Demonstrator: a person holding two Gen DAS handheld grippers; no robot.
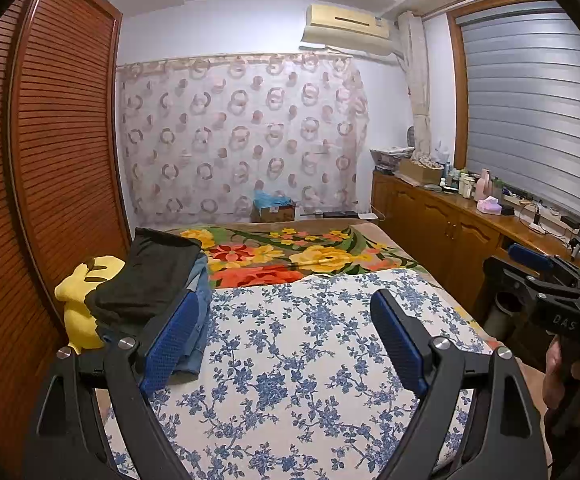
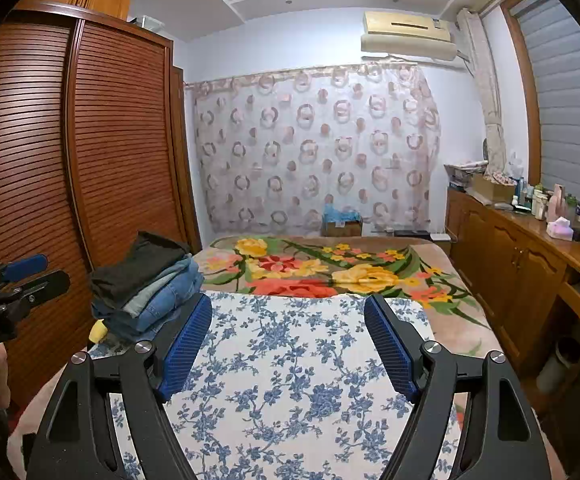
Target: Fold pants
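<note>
A stack of folded pants (image 1: pixel 149 276) lies at the left edge of the bed, black pants on top and blue jeans (image 2: pixel 157 300) below. My left gripper (image 1: pixel 285 304) is open and empty above the blue-flowered white sheet (image 1: pixel 310 360), its left finger (image 1: pixel 169 344) just beside the stack. My right gripper (image 2: pixel 287 306) is open and empty over the same sheet (image 2: pixel 290 380). The right gripper also shows at the right edge of the left wrist view (image 1: pixel 546 276). The left gripper shows at the left edge of the right wrist view (image 2: pixel 17 280).
A yellow plush toy (image 1: pixel 81 300) lies left of the stack. A bright flowered blanket (image 1: pixel 290 256) covers the far half of the bed. A slatted wooden wardrobe (image 1: pixel 49 152) stands on the left. A wooden cabinet (image 1: pixel 450 224) with bottles runs along the right.
</note>
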